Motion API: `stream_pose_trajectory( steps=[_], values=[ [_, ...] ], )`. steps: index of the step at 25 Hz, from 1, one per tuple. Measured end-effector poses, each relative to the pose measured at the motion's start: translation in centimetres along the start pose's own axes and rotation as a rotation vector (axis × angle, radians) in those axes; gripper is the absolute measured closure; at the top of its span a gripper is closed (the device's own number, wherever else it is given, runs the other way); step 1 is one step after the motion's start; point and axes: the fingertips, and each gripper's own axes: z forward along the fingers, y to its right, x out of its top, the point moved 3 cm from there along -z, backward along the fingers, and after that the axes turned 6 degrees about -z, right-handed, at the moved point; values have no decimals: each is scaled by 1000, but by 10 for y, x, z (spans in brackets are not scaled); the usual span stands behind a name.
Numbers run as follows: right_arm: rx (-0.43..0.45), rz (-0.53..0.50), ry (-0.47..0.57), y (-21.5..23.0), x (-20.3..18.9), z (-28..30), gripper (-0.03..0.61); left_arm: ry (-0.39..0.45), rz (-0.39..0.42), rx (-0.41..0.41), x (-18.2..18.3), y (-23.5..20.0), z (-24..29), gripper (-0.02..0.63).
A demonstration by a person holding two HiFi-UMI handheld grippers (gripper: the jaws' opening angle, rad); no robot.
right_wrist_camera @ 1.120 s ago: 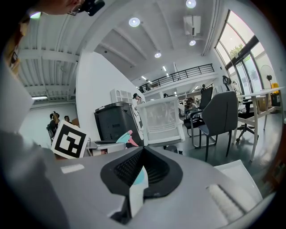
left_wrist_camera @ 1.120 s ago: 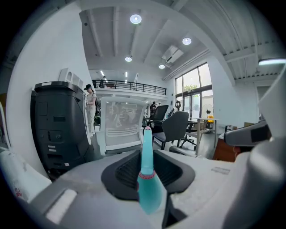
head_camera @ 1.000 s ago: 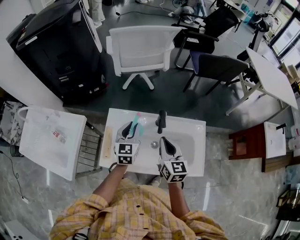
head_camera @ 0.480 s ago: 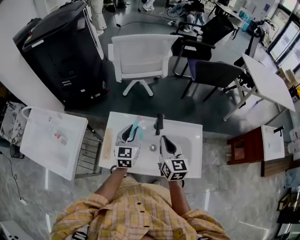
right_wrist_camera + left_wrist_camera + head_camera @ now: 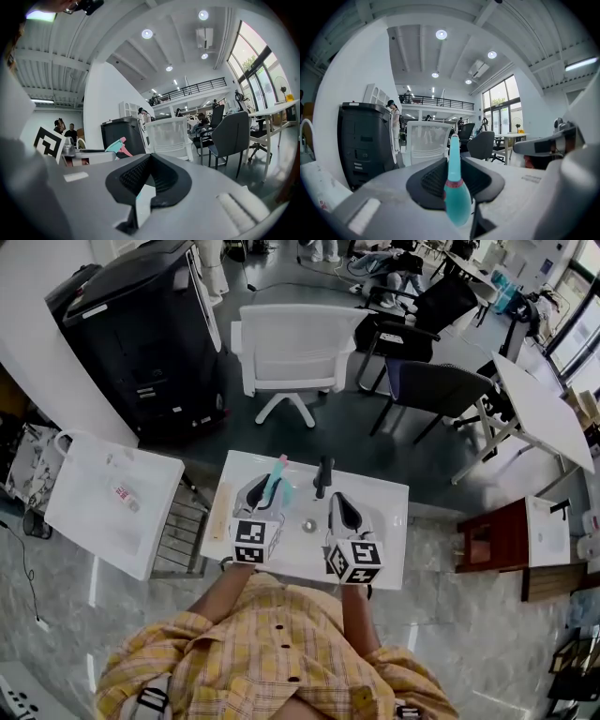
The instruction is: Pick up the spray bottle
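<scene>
Overhead, the glossy white sink (image 5: 392, 521) shows bare rim on its right side, and its dark faucet (image 5: 323, 474) stands just beyond the gripper tips. As half a second ago, the left gripper (image 5: 262, 489) clamps the smooth teal, pink-tipped spray bottle (image 5: 454, 192) over the basin's left part. The right gripper (image 5: 339, 509) has its ribbed black jaws pressed together on nothing.

Spray bottle (image 5: 277, 486) base hidden behind left claw (image 5: 255, 491), distant people (image 5: 394, 123) too small
</scene>
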Motion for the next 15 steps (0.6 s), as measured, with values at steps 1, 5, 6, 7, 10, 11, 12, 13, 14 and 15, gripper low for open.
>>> stream_pose_trajectory(
  steps=[1,5,6,7,10,11,12,13,14,15],
  values=[
    [-1,-2,3,2,2,0,581,7,1,2,2,1,0,517],
    [-2,-2,10,3,4,-2,581,18,4,8,7,3,-6,517],
    [-3,-1,13,4,5,-3,581,20,5,7,8,4,-7,517],
    [-4,0,17,4,6,-3,581,24,7,6,10,5,-8,517],
    [-3,-4,26,6,9,-6,581,39,10,2,16,11,-11,517],
    [-2,-6,28,7,10,-6,581,44,10,2,17,12,-11,517],
    [-2,-8,29,7,10,-7,581,48,8,2,18,13,-12,517],
    [-2,-10,29,7,10,-7,581,53,7,2,18,14,-13,517],
    [-2,-13,28,8,10,-7,581,57,5,3,19,14,-13,517],
    [-3,-15,28,9,11,-7,581,61,3,3,20,14,-13,517]
  ],
)
